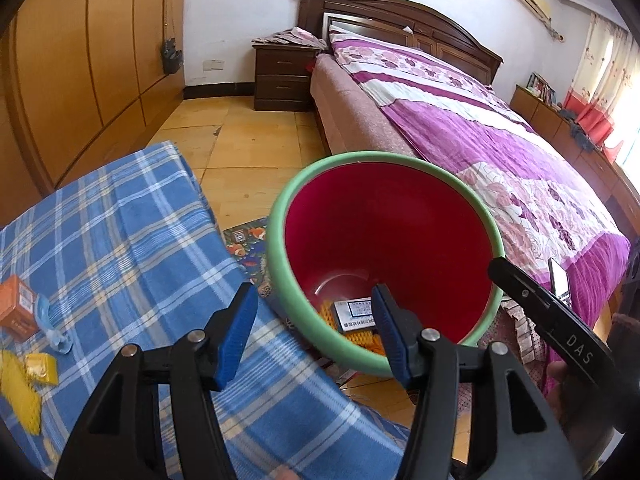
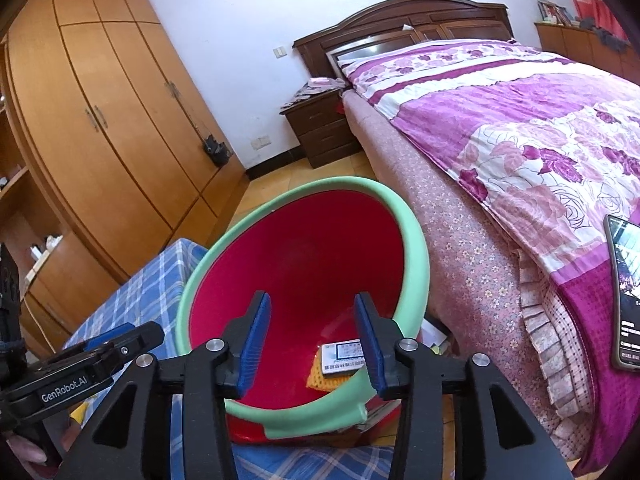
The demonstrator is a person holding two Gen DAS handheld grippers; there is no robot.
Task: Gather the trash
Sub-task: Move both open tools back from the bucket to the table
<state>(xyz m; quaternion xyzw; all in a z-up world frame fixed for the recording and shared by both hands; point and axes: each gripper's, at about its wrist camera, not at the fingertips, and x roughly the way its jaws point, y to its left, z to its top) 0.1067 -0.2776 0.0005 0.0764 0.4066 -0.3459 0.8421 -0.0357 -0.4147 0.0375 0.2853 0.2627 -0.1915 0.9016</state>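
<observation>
A red bin with a green rim [image 1: 280, 216] stands on the floor beside the blue plaid table [image 1: 120, 232]; it also shows in the right wrist view [image 2: 412, 232]. A white-and-blue box [image 1: 354, 314] and yellow foam netting [image 1: 360, 338] lie at its bottom, and the same box shows in the right wrist view [image 2: 342, 356]. My left gripper [image 1: 314, 332] is open and empty over the bin's near rim. My right gripper [image 2: 312, 340] is open and empty above the bin. An orange box [image 1: 18, 308], a blue plastic piece [image 1: 50, 326], a yellow packet [image 1: 40, 366] and yellow netting [image 1: 20, 396] lie on the table.
A bed with a purple floral quilt [image 1: 500, 148] stands right of the bin, with a phone [image 2: 626, 292] on it. A wooden wardrobe [image 2: 100, 120] and a dark nightstand [image 1: 284, 76] line the far side. Tiled floor [image 1: 240, 148] lies between.
</observation>
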